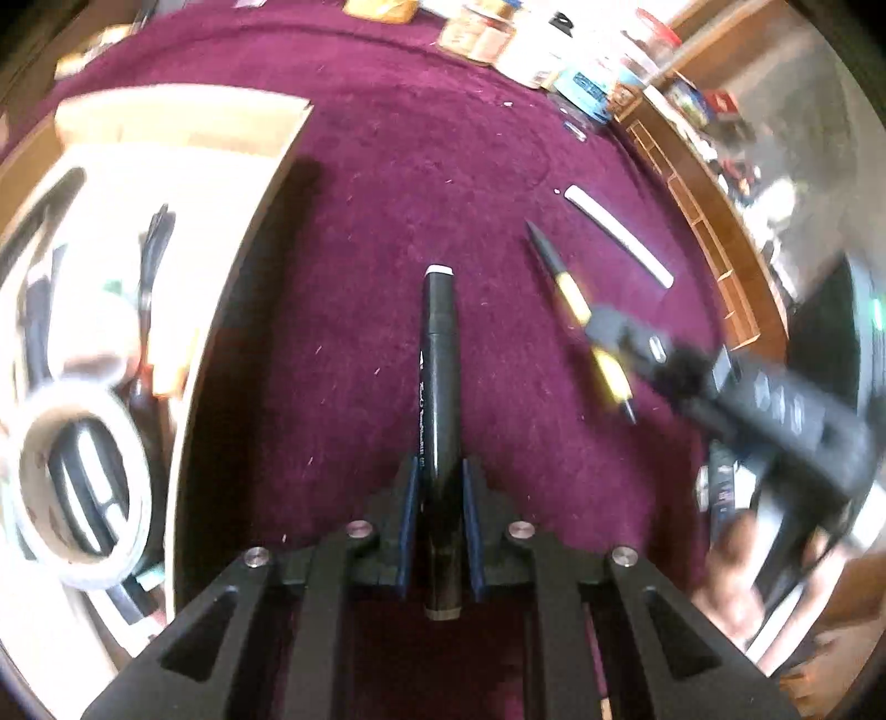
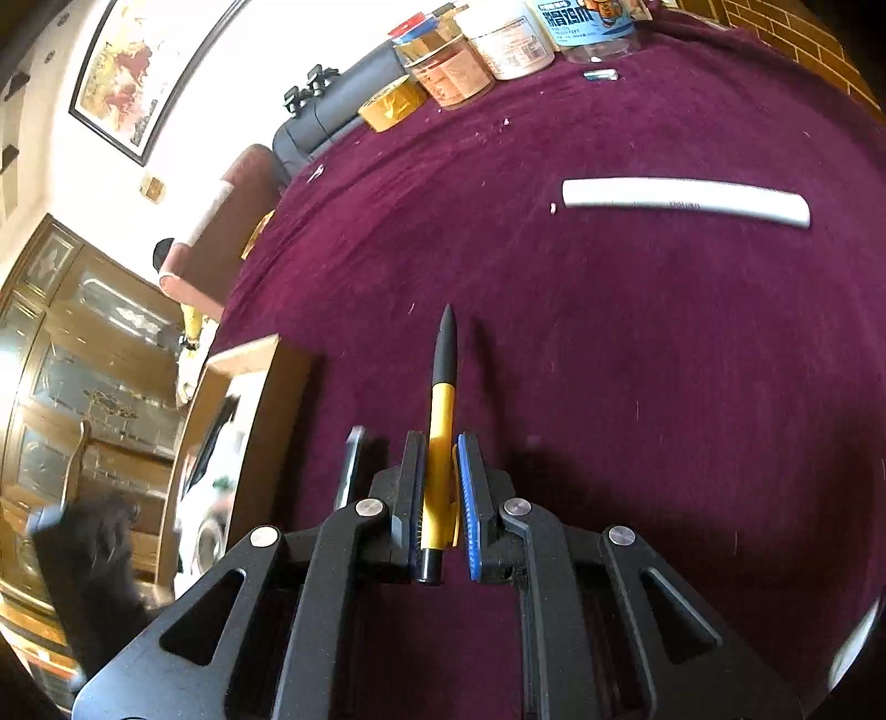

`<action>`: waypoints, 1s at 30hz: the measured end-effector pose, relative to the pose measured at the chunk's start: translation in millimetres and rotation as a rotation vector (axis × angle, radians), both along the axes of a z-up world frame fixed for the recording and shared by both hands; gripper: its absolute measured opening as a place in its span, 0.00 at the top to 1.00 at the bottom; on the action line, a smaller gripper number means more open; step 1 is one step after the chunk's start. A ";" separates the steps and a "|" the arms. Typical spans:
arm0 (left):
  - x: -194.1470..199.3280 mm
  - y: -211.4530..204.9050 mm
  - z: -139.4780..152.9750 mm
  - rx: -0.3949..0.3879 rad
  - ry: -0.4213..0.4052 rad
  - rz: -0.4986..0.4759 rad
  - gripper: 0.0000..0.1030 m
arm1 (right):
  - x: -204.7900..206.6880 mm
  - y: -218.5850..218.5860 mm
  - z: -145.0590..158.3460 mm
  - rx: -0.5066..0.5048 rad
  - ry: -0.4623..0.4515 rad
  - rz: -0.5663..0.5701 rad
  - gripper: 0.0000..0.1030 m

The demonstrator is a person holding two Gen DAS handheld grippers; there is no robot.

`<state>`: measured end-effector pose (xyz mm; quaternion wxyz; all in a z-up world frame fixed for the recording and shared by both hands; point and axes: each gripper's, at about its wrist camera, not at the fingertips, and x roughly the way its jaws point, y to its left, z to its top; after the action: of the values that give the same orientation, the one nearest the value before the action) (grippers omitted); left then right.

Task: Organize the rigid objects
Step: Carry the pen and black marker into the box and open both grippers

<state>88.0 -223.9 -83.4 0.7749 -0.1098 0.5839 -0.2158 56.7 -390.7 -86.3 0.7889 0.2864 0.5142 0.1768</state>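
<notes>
Three writing items counted: one black marker [image 1: 440, 387], one yellow-and-black pen [image 2: 440, 421], one white pen [image 2: 684, 200]. Left gripper [image 1: 440, 498] points steeply down, jaws pinching the black marker, above the maroon surface [image 1: 360, 221] just beside the wooden box [image 1: 232, 238]. Right gripper [image 2: 440, 498] is tilted down, jaws pinching the yellow-and-black pen clear of the cloth. The white pen lies alone, well apart from both. One tape roll [image 1: 83, 487] sits in the box. Jars [image 2: 482, 50] line the far edge; the middle stays open.

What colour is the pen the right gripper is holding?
The pen is yellow with a black tip and end; it shows best in the right wrist view.
</notes>
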 end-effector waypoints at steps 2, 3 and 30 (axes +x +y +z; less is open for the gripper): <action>-4.3 6.7 0.8 -0.031 0.004 0.006 0.86 | -12.1 3.3 2.1 -0.005 -0.002 0.018 0.89; -8.3 11.4 4.2 -0.049 -0.004 0.006 0.86 | -17.2 5.6 2.8 -0.011 -0.006 0.026 0.89; -23.7 191.0 67.4 -0.108 -0.160 0.289 0.86 | -37.3 174.1 67.4 0.094 -0.190 0.391 0.89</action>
<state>64.3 -32.9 -16.0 0.8348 -0.2168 0.4860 -0.1413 19.4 -216.6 -18.9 0.7704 0.1997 0.4745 0.3761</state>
